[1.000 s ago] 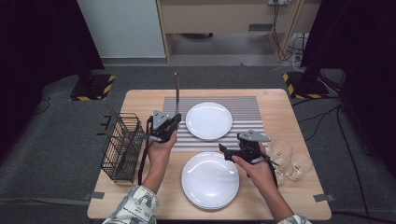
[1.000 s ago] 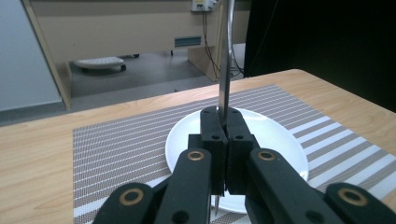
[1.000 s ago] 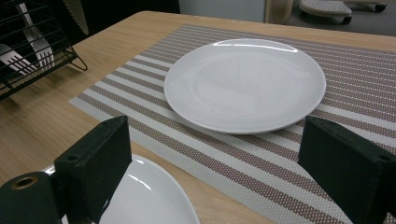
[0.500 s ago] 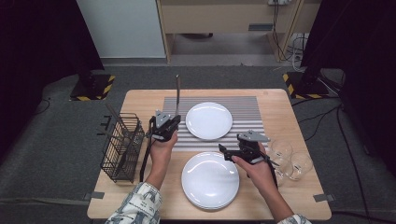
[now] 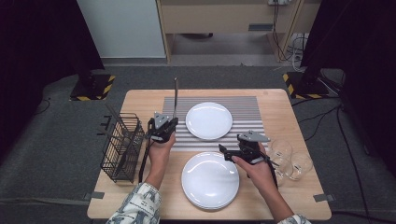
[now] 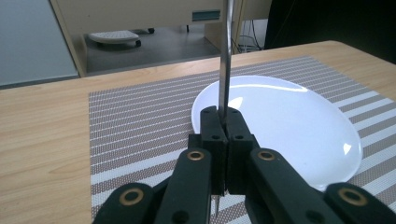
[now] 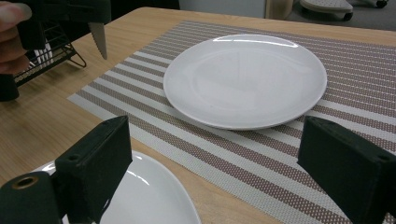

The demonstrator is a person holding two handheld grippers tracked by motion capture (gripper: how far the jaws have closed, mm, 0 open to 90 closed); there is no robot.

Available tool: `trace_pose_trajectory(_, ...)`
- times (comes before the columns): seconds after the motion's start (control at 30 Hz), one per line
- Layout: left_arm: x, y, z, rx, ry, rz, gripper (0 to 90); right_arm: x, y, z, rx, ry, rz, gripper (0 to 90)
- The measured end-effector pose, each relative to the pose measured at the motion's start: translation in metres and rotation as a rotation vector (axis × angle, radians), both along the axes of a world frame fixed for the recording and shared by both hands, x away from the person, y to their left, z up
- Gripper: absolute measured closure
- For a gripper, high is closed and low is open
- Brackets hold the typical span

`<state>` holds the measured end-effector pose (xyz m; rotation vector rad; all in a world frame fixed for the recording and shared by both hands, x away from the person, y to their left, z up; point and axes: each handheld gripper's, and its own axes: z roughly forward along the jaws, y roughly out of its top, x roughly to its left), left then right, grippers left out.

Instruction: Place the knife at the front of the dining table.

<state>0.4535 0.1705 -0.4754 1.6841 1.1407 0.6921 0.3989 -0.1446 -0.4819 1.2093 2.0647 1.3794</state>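
Observation:
My left gripper (image 5: 167,125) is shut on a metal table knife (image 5: 175,95), which it holds upright over the left edge of the striped placemat (image 5: 243,105). In the left gripper view the knife (image 6: 225,56) rises from the closed jaws of the gripper (image 6: 223,116), with the far white plate (image 6: 289,121) just behind. The blade tip (image 7: 99,39) hangs down at the mat's corner. My right gripper (image 5: 225,153) is open over the top right rim of the near white plate (image 5: 210,179). Nothing sits between its jaws (image 7: 219,186).
A black wire basket (image 5: 122,145) stands at the table's left edge. Clear drinking glasses (image 5: 290,158) lie at the right, beside my right hand. The far plate (image 5: 208,120) rests on the placemat.
The left gripper has sunk a little with the knife still in it. The right gripper has kept still.

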Motion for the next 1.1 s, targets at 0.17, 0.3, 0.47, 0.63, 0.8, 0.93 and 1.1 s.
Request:
trace_pose_trajectory(0.17, 0.001, 0.0, -0.004, 0.002, 0.015, -0.001, 88.8, 0.0, 0.0, 0.0, 0.001, 0.003, 0.0, 9.8)
trace_pose_trajectory(0.3, 0.002, 0.001, -0.007, -0.005, 0.022, 0.005, 88.8, 0.0, 0.0, -0.001, 0.001, 0.005, 0.0, 9.8)
trace_pose_trajectory(0.47, 0.002, 0.002, -0.009, -0.005, 0.027, 0.008, 88.8, 0.0, 0.0, -0.001, 0.0, 0.005, -0.001, 9.8)
trace_pose_trajectory(0.63, 0.002, 0.003, -0.011, -0.005, 0.031, 0.009, 88.8, 0.0, 0.0, -0.002, -0.004, 0.009, -0.002, 9.8)
trace_pose_trajectory(0.8, 0.003, 0.003, -0.014, -0.002, 0.039, 0.009, 88.8, 0.0, 0.0, -0.002, -0.003, 0.009, -0.003, 9.8)
trace_pose_trajectory(0.93, 0.005, 0.004, -0.017, 0.003, 0.053, 0.015, 88.8, 0.0, -0.001, -0.001, -0.001, 0.01, -0.004, 9.8)
trace_pose_trajectory(1.1, 0.006, 0.007, -0.018, -0.002, 0.056, 0.025, 88.8, 0.001, -0.001, -0.002, 0.001, 0.014, -0.004, 9.9)
